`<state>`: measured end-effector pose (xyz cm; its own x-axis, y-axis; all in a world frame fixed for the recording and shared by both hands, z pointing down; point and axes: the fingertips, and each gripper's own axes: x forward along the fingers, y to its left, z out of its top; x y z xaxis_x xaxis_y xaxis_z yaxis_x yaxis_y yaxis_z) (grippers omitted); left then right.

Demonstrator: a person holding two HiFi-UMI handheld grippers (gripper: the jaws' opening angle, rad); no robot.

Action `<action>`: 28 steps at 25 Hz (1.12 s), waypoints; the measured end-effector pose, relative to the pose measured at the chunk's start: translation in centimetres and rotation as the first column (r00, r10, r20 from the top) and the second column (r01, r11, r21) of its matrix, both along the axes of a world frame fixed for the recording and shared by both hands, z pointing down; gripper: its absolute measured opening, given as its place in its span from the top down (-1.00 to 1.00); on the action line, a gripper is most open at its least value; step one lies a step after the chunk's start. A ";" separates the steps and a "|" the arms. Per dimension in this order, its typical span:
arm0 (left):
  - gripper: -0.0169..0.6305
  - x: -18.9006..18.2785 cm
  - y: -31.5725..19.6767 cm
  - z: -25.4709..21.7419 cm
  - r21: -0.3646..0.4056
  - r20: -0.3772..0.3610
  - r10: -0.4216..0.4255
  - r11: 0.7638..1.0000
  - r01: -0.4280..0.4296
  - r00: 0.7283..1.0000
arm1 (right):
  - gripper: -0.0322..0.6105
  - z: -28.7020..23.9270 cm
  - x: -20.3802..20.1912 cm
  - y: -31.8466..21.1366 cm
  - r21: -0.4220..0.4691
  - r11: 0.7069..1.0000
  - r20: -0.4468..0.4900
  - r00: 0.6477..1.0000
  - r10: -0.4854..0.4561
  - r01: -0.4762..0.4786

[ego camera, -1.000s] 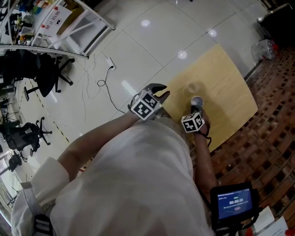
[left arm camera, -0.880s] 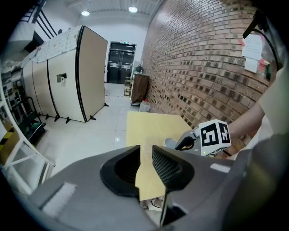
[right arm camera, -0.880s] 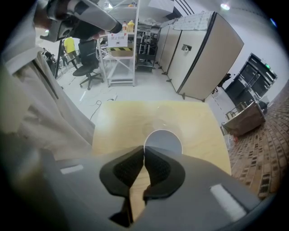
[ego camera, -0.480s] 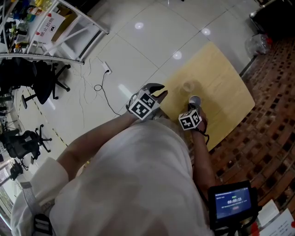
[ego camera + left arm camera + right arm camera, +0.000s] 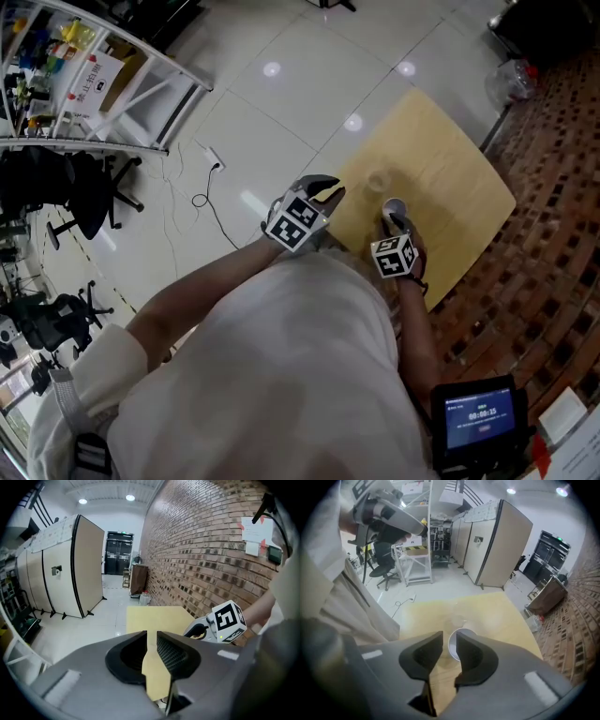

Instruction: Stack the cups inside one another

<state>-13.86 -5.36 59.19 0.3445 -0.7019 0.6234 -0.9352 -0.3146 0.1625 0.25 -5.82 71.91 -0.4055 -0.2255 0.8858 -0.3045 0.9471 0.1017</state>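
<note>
- While left gripper [image 5: 151, 637] hangs at the table [image 5: 455, 183] edge, its jaws have just been closing, a slit left, nothing between them.
- Right gripper [image 5: 449, 643] slightly parted, grasping nothing.
- White cup [image 5: 395, 205] upright on table just past its tips, faint clear cup [image 5: 378, 180] near.

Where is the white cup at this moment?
In the head view the white cup is at the tips of the right hand-held gripper, over the wooden table, with a clear cup just beyond.
</note>
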 end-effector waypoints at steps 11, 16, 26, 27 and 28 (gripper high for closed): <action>0.70 1.6 -2.4 -3.1 0.091 -0.057 0.050 0.995 -0.045 0.997 | 0.60 -9.1 1.4 -3.3 0.101 0.972 0.207 0.960 0.188 -0.212; 0.70 1.9 -3.7 -4.6 0.114 -0.072 0.053 0.992 -0.045 0.996 | 0.60 -14.3 2.1 -5.2 0.142 0.945 0.310 0.920 0.239 -0.294; 0.70 3.2 -6.3 -7.1 0.161 -0.105 0.084 0.985 -0.066 0.991 | 0.60 -23.7 6.5 -7.7 0.220 0.845 0.525 0.789 0.318 -0.487; 0.70 3.3 -6.6 -7.3 0.168 -0.104 0.090 0.983 -0.072 0.991 | 0.60 -24.3 6.9 -7.9 0.233 0.831 0.545 0.776 0.318 -0.504; 0.70 3.3 -6.9 -7.4 0.176 -0.100 0.097 0.981 -0.079 0.990 | 0.60 -24.8 7.2 -8.1 0.248 0.818 0.564 0.764 0.314 -0.519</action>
